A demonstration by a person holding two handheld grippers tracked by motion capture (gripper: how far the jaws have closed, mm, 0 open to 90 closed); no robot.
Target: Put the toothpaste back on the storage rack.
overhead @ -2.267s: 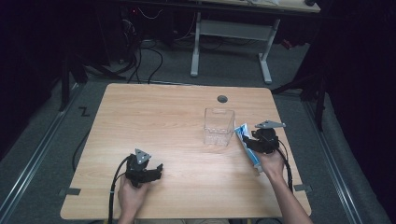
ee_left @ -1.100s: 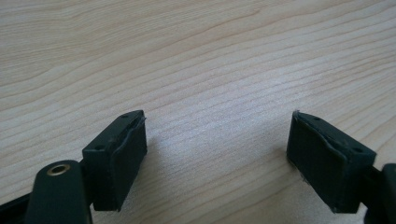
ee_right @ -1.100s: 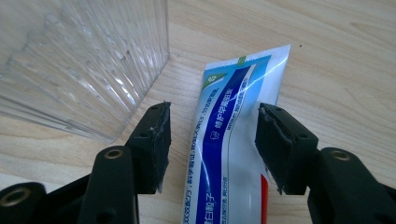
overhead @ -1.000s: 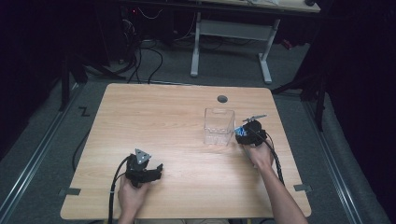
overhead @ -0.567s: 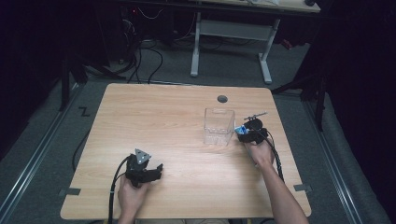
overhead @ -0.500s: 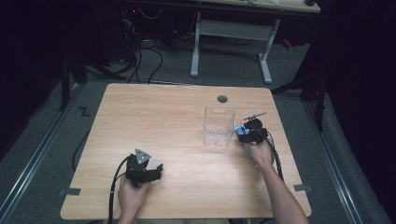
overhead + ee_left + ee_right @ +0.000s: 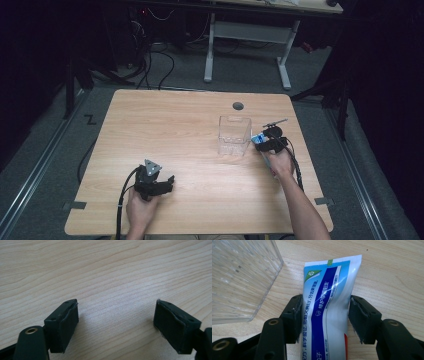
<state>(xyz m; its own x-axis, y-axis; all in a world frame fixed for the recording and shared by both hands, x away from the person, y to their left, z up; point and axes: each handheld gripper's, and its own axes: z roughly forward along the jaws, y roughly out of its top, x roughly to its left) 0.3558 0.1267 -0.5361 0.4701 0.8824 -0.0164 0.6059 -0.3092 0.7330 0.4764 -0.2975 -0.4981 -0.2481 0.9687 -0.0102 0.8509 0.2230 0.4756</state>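
Bright tabletop (image 7: 190, 125), dark surroundings (floor dim), close views sharp, soft shadows

- On the toothpaste tube (image 7: 327, 307) you can see lines of Chinese print running along its blue and white face; the characters are too small and tilted to read with any certainty.
- Near its crimped end there is a small green leaf-shaped emblem.
- You'll find a black "Z"-shaped mark (image 7: 90, 119) on the floor, left of the table.

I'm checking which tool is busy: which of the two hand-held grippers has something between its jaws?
The right hand-held gripper: its jaws close on a blue-and-white toothpaste tube beside the clear container. The left hand-held gripper stands open over bare table.
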